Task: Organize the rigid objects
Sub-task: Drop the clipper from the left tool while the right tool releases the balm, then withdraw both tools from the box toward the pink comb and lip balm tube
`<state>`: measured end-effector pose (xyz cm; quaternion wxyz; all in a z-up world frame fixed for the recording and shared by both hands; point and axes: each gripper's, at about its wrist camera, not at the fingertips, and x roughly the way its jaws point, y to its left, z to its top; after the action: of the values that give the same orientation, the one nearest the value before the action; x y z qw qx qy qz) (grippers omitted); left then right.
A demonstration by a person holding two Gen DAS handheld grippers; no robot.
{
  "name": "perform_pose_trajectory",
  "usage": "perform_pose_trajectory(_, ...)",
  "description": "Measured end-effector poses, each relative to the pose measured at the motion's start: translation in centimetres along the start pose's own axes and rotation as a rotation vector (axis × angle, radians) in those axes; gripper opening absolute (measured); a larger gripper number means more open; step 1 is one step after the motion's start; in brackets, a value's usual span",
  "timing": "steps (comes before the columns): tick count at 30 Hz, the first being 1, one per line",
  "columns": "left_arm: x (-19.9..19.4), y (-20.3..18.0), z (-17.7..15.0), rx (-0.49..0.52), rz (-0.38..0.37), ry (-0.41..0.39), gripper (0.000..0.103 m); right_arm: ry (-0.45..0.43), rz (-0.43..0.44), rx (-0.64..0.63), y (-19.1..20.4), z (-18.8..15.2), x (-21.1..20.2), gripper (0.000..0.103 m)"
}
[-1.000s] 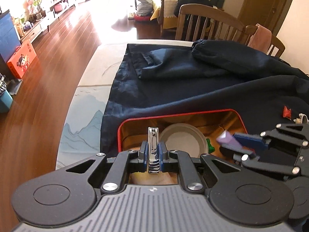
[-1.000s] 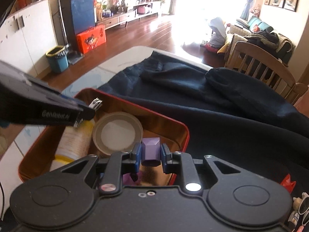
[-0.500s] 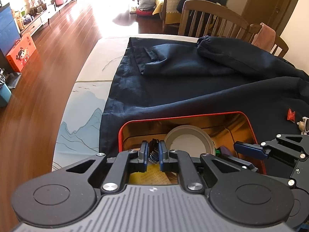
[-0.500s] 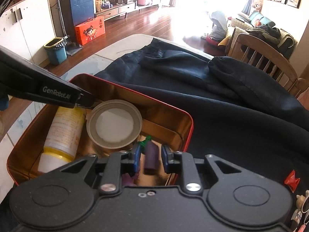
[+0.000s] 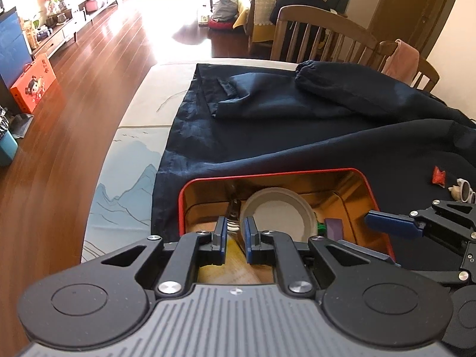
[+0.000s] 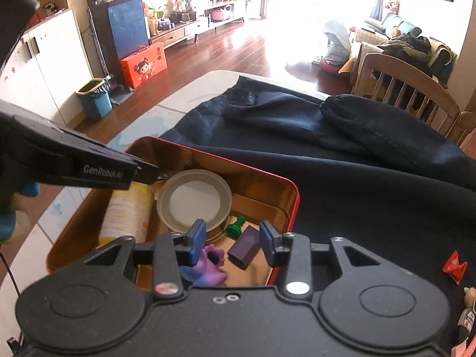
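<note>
A red tin box (image 5: 267, 174) (image 6: 293, 193) with a gold inside lies on a dark blue cloth. In it are a white bottle (image 6: 128, 208), a round grey lid (image 5: 278, 212) (image 6: 195, 199), a green piece (image 6: 235, 227), a purple block (image 6: 244, 245) (image 5: 333, 227) and a purple toy (image 6: 208, 267). My left gripper (image 5: 235, 236) is open over the box's left part, with the metal nail clipper (image 5: 233, 214) lying loose in the box beyond its fingertips. My right gripper (image 6: 232, 241) is open and empty above the purple block.
The dark blue cloth (image 5: 297, 125) covers most of the table. A red wrapper (image 6: 453, 266) (image 5: 438, 175) and small figures (image 5: 462, 192) lie on it to the right of the box. Wooden chairs (image 5: 321, 35) stand behind the table. The table's left edge (image 5: 119, 154) drops to the floor.
My left gripper opened and the nail clipper now lies in the box. My right gripper opened and the purple block dropped into the box.
</note>
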<state>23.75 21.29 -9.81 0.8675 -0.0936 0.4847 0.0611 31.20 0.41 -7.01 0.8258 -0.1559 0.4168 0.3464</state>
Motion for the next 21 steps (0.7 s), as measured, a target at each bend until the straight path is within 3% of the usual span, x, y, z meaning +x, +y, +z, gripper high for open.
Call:
perform_pose_trajectory(8,-1.6,-1.1,-1.1,0.030,0.001,-0.016,0.013,-0.034,0.014,0.023,-0.1,-0.6,-2.3,0.049)
perform_pose_trajectory(13,-2.9,-1.9,-1.8,0.042,0.003,-0.041,0.025,-0.052,0.021,0.034,-0.4,-1.0,-3.8,0.052)
perform_pose_trajectory(21,-5.0,-3.5,-3.0,0.050,0.009,-0.066,0.026,-0.091,0.051,0.062,-1.1,-2.1,-6.7,0.061)
